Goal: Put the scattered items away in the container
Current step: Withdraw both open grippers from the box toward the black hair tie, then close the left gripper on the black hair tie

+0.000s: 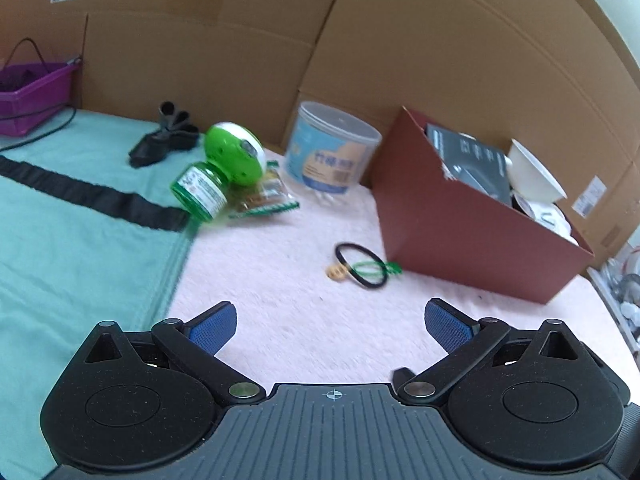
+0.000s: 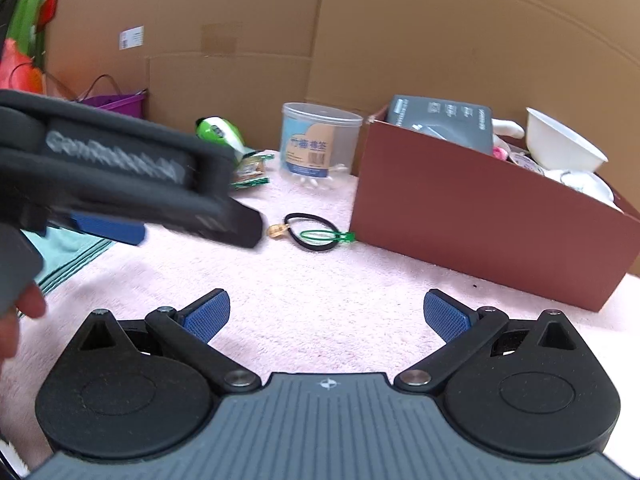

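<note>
A dark red box (image 1: 460, 216) stands at the right on the pink cloth; it also shows in the right wrist view (image 2: 480, 208) and holds a grey package (image 2: 444, 122) and a white bowl (image 2: 560, 144). A black hair tie (image 1: 362, 266) with a green clip lies in front of it, also in the right wrist view (image 2: 312, 232). A green bottle (image 1: 200, 190), a green-white round item (image 1: 236, 152), snack packets (image 1: 268, 196) and a clear cotton-swab tub (image 1: 328, 152) lie farther back. My left gripper (image 1: 330, 326) is open and empty. My right gripper (image 2: 326, 318) is open and empty. The left gripper's body (image 2: 120, 176) crosses the right wrist view.
Cardboard walls (image 1: 360, 40) close the back. A teal cloth (image 1: 80, 240) with a black strip covers the left. A purple basket (image 1: 32, 92) stands far left. A black item (image 1: 168, 140) lies by the wall.
</note>
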Tool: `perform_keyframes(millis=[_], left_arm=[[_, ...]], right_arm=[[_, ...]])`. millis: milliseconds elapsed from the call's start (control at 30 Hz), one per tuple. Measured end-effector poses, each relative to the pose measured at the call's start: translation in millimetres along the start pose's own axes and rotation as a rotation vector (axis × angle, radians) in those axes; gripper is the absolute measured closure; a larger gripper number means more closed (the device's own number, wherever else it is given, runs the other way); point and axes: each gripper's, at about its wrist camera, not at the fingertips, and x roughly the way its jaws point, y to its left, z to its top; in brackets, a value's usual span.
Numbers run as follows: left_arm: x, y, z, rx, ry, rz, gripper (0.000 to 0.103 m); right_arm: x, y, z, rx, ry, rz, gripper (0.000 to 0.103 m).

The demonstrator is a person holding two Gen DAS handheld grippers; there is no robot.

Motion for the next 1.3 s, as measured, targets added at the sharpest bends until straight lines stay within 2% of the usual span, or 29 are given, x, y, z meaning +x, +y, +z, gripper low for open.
perform_keyframes(millis=[133, 233, 400, 467, 633, 700, 933, 1033, 1133, 1200, 1267, 1300], left_arm=[[10.5, 2.8, 11.0, 0.031, -0.016, 0.013, 0.007], [25.6, 6.0, 18.0, 0.048, 0.002, 0.015, 0.017], [51.0, 11.9, 27.8, 0.027, 0.05, 0.014, 0.035], [58.9, 10.5, 31.6, 0.033, 0.065, 0.008, 0.041], [72.4, 5.8, 39.9, 0.054, 0.08, -0.014, 0.045], [78.9, 5.9, 42.6, 0.054, 0.097, -0.027, 0.054], [96.7, 7.5, 41.8, 0.066, 0.139, -0.065, 0.062], [98.5, 6.5, 42.2, 0.076, 0.138, -0.073, 0.066], [101.6, 7.0, 42.7, 0.075, 0.145, -0.087, 0.077], [103.0, 6.6, 42.6, 0.08, 0.147, -0.091, 0.087], [102.5, 5.3, 41.8, 0.093, 0.144, -0.093, 0.09], [102.2, 4.4, 41.3, 0.101, 0.143, -0.094, 0.096]], right_arm=[[5.2, -13.6, 2.4, 0.081, -0.001, -0.04, 0.001], [9.8, -27.0, 5.7, 0.139, -0.007, -0.051, 0.003], [19.6, -35.8, 11.2, 0.157, 0.001, -0.028, 0.014], [25.0, -35.9, 14.0, 0.153, 0.006, -0.013, 0.022], [40.2, -36.4, 21.5, 0.171, 0.019, 0.035, 0.032], [46.1, -36.5, 23.8, 0.176, 0.024, 0.052, 0.036], [63.4, -41.3, 28.8, 0.185, 0.036, 0.1, 0.042], [70.5, -43.9, 29.4, 0.193, 0.05, 0.122, 0.049], [76.3, -46.5, 29.6, 0.215, 0.07, 0.154, 0.057], [77.7, -47.6, 30.4, 0.224, 0.068, 0.165, 0.058], [78.6, -49.8, 30.7, 0.228, 0.066, 0.17, 0.064], [79.6, -50.2, 30.9, 0.23, 0.067, 0.172, 0.066]])
